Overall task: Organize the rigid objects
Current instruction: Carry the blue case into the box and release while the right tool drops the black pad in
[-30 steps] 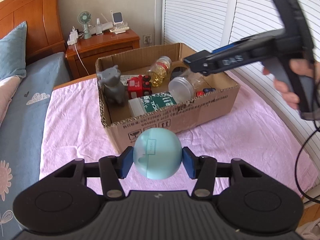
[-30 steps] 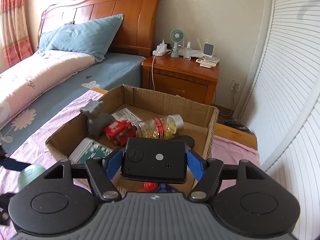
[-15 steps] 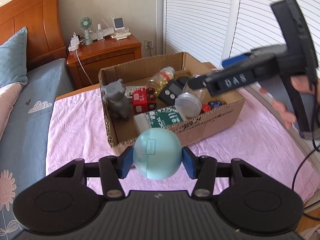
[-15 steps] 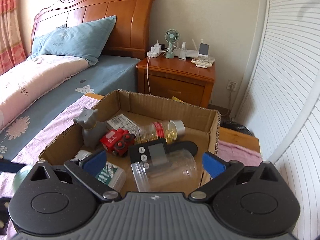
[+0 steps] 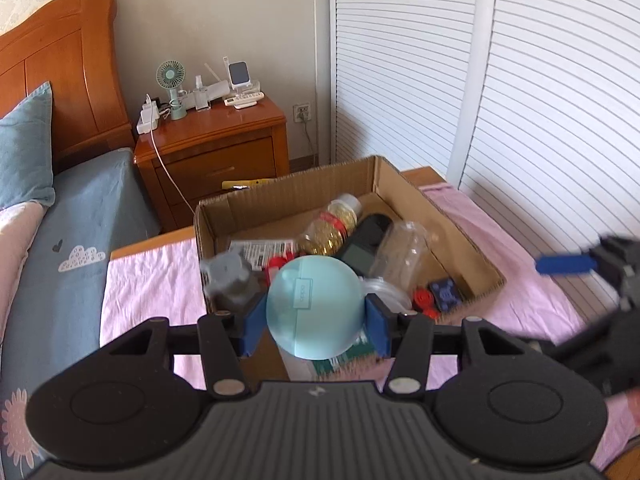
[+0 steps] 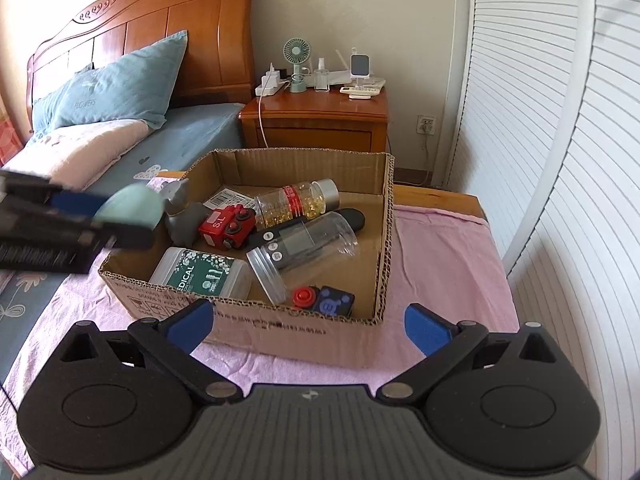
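Note:
My left gripper point(image 5: 316, 322) is shut on a pale teal ball point(image 5: 316, 306), held above the near left corner of the open cardboard box point(image 6: 280, 328); the ball point(image 6: 132, 208) also shows in the right wrist view. My right gripper point(image 6: 310, 322) stands wide open and empty, in front of the box's near wall. In the box lie a black device point(image 6: 296, 236), a clear jar point(image 6: 304, 254), a pill bottle point(image 6: 298, 202), a red toy point(image 6: 228, 226), a grey figure point(image 6: 184, 216), a green-labelled white box point(image 6: 200, 274) and small red and blue pieces point(image 6: 324, 300).
The box sits on a pink cloth point(image 6: 440, 260) over a wooden table beside a bed point(image 6: 120, 140). A wooden nightstand point(image 6: 316, 120) with a fan and small items stands behind. White louvred doors point(image 6: 540, 160) close off the right side.
My right gripper opened and let the black device drop into the box, then drew back toward me. My left gripper with the ball moved up and forward over the box's near edge.

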A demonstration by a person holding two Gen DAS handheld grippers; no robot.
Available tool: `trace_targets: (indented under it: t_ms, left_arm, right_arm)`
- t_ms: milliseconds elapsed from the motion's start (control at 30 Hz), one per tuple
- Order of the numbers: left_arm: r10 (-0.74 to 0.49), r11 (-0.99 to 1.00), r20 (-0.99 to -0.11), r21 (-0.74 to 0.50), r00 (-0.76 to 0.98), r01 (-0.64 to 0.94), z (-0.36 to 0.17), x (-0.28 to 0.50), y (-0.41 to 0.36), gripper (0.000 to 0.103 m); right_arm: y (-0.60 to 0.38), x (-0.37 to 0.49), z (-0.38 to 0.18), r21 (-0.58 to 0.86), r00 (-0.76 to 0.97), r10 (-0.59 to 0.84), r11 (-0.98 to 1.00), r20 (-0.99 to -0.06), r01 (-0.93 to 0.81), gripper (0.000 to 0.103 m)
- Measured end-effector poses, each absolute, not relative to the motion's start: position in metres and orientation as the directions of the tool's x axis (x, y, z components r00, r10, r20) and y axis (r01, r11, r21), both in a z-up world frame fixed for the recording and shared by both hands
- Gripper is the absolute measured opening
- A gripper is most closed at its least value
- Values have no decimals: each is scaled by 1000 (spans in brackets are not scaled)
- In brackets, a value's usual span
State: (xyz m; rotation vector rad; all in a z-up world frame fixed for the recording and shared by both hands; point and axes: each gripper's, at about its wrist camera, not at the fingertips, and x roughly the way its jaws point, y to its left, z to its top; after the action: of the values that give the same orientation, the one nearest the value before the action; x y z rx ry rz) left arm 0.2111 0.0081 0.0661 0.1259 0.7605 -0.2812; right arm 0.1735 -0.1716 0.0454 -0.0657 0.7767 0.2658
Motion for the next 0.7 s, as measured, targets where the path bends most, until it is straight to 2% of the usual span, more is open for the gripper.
trace_targets:
  t_ms: [200, 400, 700]
  left_arm:
    - [-172, 958, -701, 45, 692, 283, 67, 262, -3, 52]
    - [-112, 966, -748, 72, 654, 248, 43, 315, -10, 52]
    - [-55, 972, -789, 99, 612, 215, 13, 350, -14, 52]
  right_arm:
    - [-177, 169, 41, 57, 675, 219, 966, -704, -254, 103]
    - [-183, 173, 39, 68, 676, 212, 970, -706, -234, 103]
    - [-188, 178, 35, 77, 671, 205, 973, -712, -217, 103]
